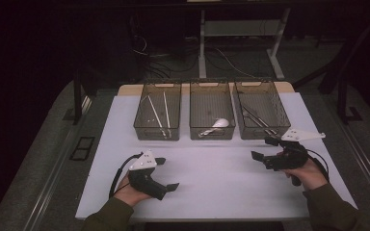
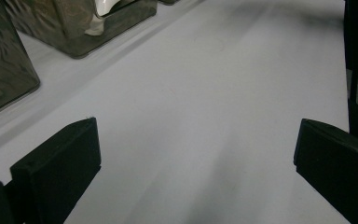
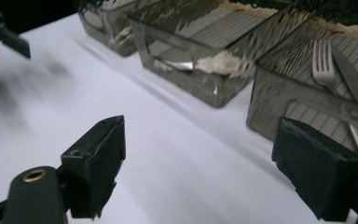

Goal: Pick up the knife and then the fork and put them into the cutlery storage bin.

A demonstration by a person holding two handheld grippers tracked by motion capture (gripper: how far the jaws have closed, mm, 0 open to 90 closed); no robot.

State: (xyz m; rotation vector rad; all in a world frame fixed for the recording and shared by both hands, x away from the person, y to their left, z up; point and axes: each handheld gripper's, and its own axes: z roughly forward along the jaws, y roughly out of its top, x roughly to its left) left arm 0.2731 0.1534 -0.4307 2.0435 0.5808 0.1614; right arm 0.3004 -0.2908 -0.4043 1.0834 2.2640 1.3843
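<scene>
Holding both grippers released over the bare table (image 1: 212, 168), we grasp nothing. Our right gripper (image 1: 265, 149) sits nearest the cutlery bin (image 1: 262, 113), our left gripper (image 1: 167, 174) well apart.

Person's gear: two handheld grippers, olive-green sleeves.
Left gripper (image 1: 166, 173): black body, black blocky jaws, pale three-cornered top plate, black cable looping behind it. Right gripper (image 1: 264, 148): same black build, pale plate, brass-coloured screw eyelet beside one jaw.

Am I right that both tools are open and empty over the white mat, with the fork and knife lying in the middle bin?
Not quite. The fork and knife lie in the right bin, as the right gripper view shows. The rest holds: left tool and right tool are open and empty over the white mat.
</scene>
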